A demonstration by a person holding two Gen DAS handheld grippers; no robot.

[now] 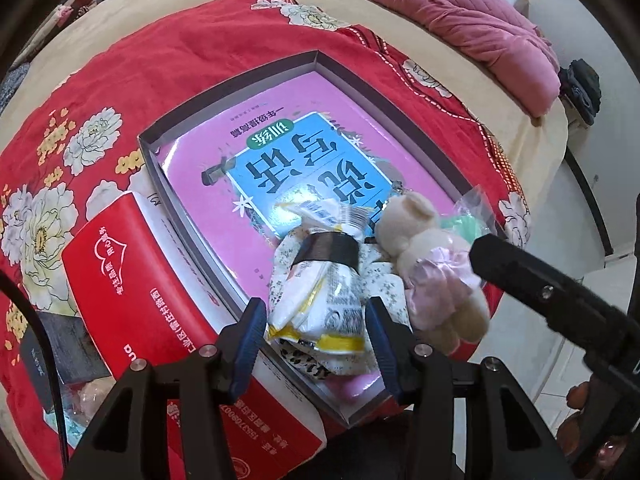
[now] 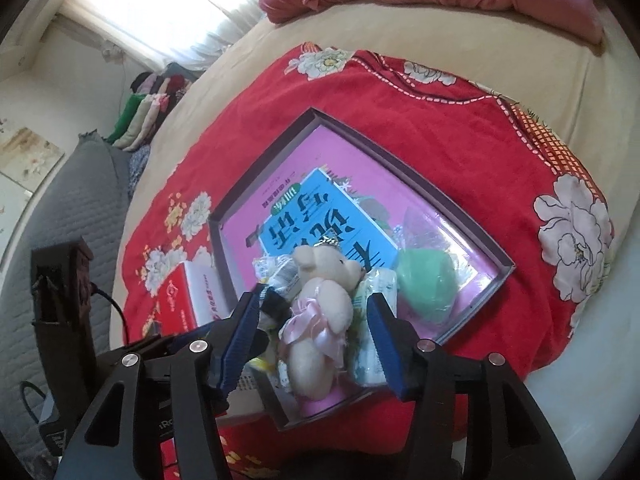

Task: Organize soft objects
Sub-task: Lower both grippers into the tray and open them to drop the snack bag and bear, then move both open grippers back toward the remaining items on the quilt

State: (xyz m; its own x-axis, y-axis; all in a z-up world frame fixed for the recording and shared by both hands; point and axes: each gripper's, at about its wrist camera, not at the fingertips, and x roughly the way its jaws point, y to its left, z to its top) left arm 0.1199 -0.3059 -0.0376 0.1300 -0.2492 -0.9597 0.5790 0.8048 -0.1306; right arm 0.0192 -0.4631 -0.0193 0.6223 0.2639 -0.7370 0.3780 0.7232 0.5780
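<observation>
A shallow grey box [image 1: 240,88] holding a pink book lies on the red floral blanket [image 1: 160,60]. At its near corner, a bundle of soft packets [image 1: 316,300] bound with a black band sits between the blue pads of my left gripper [image 1: 316,312], which press on both of its sides. A cream teddy bear in a pink dress [image 1: 432,272] lies beside the bundle. My right gripper [image 2: 312,308] straddles the bear [image 2: 320,308] with its jaws open and gaps on both sides. A green soft thing in a clear bag [image 2: 424,284] lies right of the bear.
A red carton [image 1: 132,280] lies against the box's left side. A pink quilt [image 1: 460,12] is heaped at the far end of the bed. The bed's edge and pale floor [image 1: 540,340] are just right of the box. A grey padded thing [image 2: 72,208] stands left.
</observation>
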